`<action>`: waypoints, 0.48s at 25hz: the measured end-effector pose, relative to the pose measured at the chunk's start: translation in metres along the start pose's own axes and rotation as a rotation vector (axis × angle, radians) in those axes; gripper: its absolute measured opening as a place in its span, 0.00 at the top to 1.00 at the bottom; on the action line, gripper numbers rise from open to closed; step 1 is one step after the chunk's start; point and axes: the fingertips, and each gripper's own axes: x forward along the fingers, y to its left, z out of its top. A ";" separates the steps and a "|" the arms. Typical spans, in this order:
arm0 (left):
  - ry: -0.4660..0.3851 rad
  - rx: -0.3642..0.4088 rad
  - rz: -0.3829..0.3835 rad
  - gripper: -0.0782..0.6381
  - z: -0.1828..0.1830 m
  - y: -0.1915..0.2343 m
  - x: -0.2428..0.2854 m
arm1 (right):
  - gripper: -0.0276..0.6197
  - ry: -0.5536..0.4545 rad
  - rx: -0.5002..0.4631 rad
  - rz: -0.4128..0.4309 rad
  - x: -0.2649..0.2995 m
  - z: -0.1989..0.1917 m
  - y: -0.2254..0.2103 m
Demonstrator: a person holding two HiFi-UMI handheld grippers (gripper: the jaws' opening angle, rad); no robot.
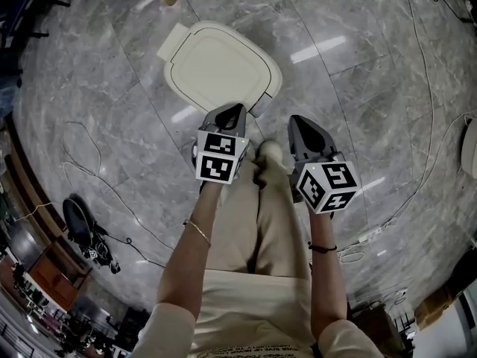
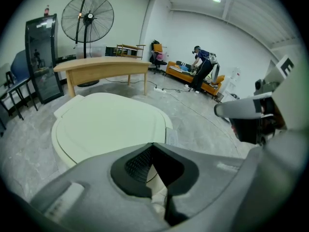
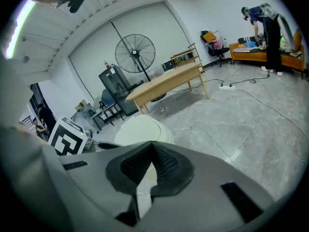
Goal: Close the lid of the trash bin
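The bin (image 1: 179, 39) stands on the floor (image 1: 358, 88) ahead of the person, up and left of centre in the head view. Its lid (image 1: 216, 67) lies flat on the rim with no gap showing. The left gripper view agrees: a smooth pale top, level, with no opening visible. By that look the closing is done, and all that seems left is to draw the hands away.

The left gripper (image 1: 237, 110) has its jaws together with nothing between them. In the head view its tip sits at the bin's near edge, just above or beside the rim, but whether it touches cannot be told. It slants forward and down, the forearm running straight back toward the body.

The right gripper (image 1: 297, 120) is likewise closed and empty. It is held beside the left one and a little nearer the person, over bare floor and apart from the bin, tilted down less steeply. Both forearms lie roughly parallel.
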 end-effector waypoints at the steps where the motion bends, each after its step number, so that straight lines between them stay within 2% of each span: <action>1: -0.012 -0.006 0.005 0.86 0.003 0.000 -0.003 | 0.95 0.001 -0.001 0.000 -0.002 0.002 0.001; 6: -0.056 -0.025 -0.008 0.86 0.020 -0.008 -0.029 | 0.95 -0.001 -0.011 0.003 -0.016 0.017 0.014; 12: -0.080 -0.017 -0.018 0.86 0.044 -0.027 -0.074 | 0.95 0.021 -0.105 0.036 -0.044 0.046 0.045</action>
